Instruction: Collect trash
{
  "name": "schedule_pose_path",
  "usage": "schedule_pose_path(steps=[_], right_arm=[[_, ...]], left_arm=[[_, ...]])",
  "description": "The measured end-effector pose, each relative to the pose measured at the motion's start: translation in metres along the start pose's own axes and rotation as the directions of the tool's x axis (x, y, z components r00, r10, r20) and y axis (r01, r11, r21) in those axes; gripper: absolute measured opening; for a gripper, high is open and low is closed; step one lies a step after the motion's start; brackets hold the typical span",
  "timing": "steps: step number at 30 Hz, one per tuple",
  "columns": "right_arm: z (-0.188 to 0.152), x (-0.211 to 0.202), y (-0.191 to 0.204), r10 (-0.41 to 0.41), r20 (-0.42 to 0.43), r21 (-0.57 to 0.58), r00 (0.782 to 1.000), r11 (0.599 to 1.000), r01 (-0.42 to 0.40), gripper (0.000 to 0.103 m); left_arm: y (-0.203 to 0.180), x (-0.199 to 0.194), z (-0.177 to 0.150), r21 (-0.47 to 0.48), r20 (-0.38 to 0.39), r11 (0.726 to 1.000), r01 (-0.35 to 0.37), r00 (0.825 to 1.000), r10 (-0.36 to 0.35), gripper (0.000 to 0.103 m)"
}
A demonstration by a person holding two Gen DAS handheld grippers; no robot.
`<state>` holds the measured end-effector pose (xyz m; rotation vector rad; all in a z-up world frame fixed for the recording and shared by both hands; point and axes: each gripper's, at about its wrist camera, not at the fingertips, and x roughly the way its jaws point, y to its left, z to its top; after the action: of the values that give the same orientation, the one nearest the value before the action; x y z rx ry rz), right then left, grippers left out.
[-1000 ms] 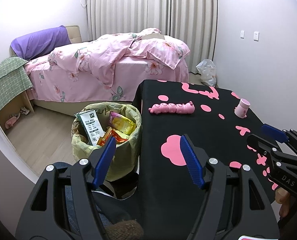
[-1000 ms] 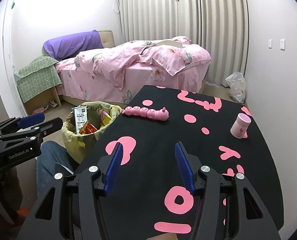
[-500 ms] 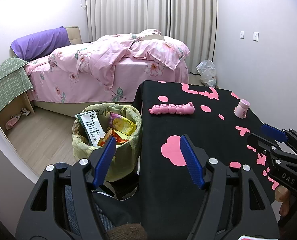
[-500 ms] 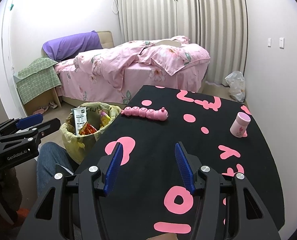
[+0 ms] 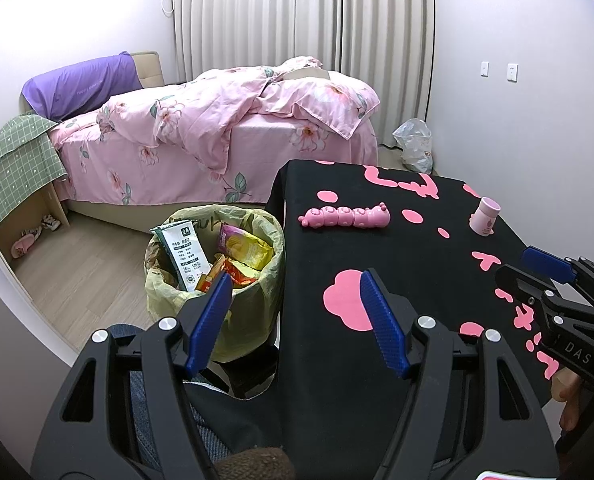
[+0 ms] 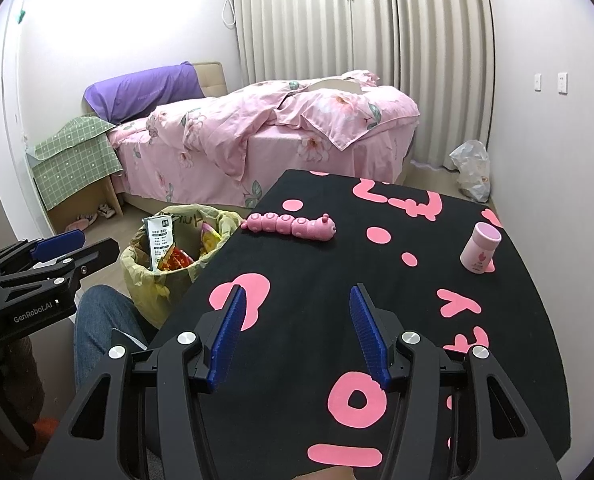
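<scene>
Filling the far side of the room: bed (image 5: 217,136) under pink flowered covers, shut curtains (image 5: 297,20) behind. Bare wood floor (image 5: 77,272) open between bed and bin. Nearer, table (image 6: 377,320) in black cloth with pink shapes, its left edge running just beside the bin, mostly bare. Standing on the floor against that edge: bin (image 5: 217,276) lined with a yellowish bag, trash already inside, including a white carton (image 5: 183,252) with small unreadable print, and yellow and red wrappers (image 5: 245,248). Lying near the far left table edge: pink caterpillar toy (image 6: 293,226). Standing well apart at the right edge: pink cup (image 6: 479,250). Hovering low over the near edge: left gripper (image 5: 297,320), marked "GenRobot.AI", fingers spread, pinching nothing; right gripper (image 6: 297,332), marked "DAS", fingers likewise spread over bare cloth, empty.
</scene>
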<state>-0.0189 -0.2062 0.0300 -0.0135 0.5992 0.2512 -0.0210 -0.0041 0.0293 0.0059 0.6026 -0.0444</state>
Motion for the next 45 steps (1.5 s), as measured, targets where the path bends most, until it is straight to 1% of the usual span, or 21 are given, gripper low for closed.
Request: schedule_pose_path(steps=[45], right_arm=[[-0.0007,0.0002,0.0014,0.002,-0.003,0.001,1.0,1.0,-0.002,0.051]], left_arm=[[-0.0006,-0.0005,-0.0033,-0.004,-0.002,1.0,0.002,1.0,-0.002,0.063]])
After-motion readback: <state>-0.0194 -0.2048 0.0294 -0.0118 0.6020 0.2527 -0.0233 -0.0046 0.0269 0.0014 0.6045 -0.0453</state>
